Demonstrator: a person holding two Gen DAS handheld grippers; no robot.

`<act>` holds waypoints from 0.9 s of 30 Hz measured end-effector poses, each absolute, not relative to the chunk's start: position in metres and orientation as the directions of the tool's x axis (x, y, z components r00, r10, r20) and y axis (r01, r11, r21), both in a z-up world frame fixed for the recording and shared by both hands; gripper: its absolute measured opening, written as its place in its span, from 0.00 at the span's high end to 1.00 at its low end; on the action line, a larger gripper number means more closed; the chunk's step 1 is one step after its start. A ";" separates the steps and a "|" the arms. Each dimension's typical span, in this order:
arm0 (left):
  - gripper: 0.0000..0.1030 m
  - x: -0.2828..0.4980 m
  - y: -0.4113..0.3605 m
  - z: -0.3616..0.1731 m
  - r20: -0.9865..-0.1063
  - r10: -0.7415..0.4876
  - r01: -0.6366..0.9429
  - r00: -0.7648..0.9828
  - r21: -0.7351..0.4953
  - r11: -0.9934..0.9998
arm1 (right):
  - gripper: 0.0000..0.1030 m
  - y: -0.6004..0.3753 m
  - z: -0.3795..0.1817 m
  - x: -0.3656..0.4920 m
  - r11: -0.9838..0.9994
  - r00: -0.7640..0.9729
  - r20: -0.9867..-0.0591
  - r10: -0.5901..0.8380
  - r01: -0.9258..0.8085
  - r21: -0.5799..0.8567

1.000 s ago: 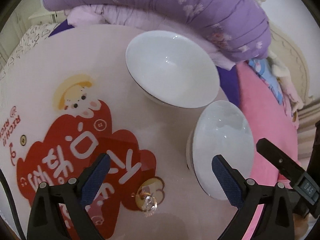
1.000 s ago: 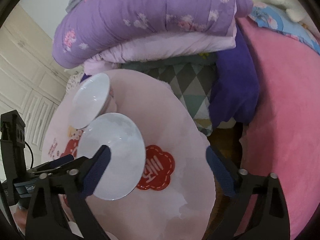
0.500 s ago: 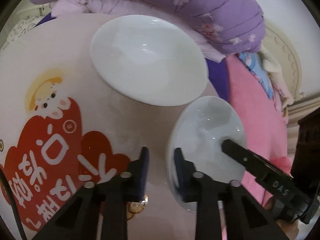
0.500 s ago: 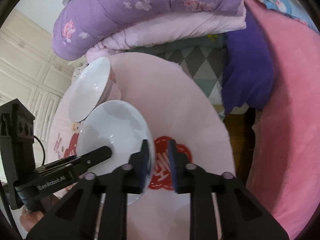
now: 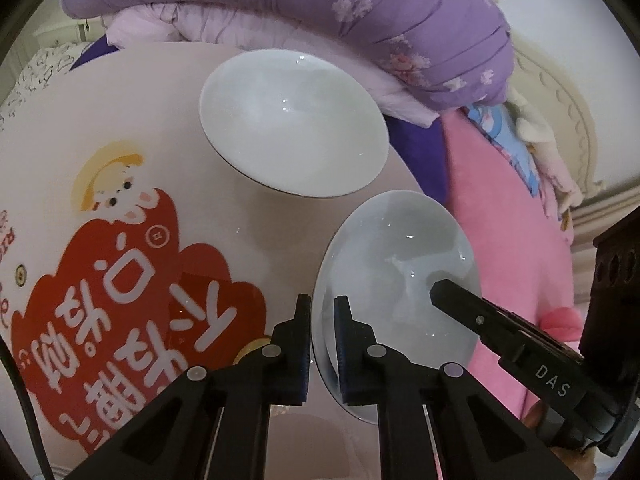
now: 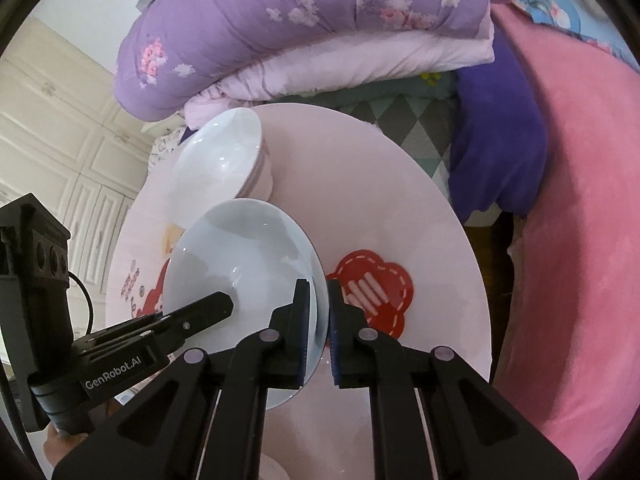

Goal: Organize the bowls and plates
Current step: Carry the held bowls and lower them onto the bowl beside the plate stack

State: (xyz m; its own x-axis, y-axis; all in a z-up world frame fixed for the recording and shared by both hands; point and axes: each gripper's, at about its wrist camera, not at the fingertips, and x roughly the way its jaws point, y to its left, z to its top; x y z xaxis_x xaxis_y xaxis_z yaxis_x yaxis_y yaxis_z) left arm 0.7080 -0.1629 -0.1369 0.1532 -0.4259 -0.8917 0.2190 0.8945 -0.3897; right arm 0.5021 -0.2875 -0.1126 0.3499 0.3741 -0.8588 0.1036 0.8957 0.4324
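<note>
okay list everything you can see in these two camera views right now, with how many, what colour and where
near bowl: one, pale blue-white, near table edge, rim pinched from both sides
far bowl: one, white, on the table behind it
table: one, round, pale pink with red cartoon prints
quilt: one, purple floral, folded behind the table
pink blanket: one, beside the table
dark purple cloth: one, between quilt and blanket
wardrobe: cream doors, far side in the right view
left gripper: black, blue pads, shut on the near bowl's rim
right gripper: black, blue pads, shut on the opposite rim
</note>
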 end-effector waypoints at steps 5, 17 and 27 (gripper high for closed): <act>0.93 0.692 -0.155 -0.119 -0.886 -0.432 0.235 0.170 -0.389 0.891 | 0.92 -0.280 -0.095 0.492 0.901 0.366 -0.855 0.367 0.087 0.424; 0.93 0.632 -0.116 -0.066 -0.885 -0.433 0.314 0.171 -0.368 0.875 | 0.92 -0.262 -0.051 0.447 0.913 0.402 -0.841 0.362 0.031 0.407; 0.93 0.578 -0.095 -0.037 -0.897 -0.416 0.396 0.148 -0.332 0.856 | 0.92 -0.250 -0.041 0.399 0.907 0.388 -0.837 0.387 0.004 0.421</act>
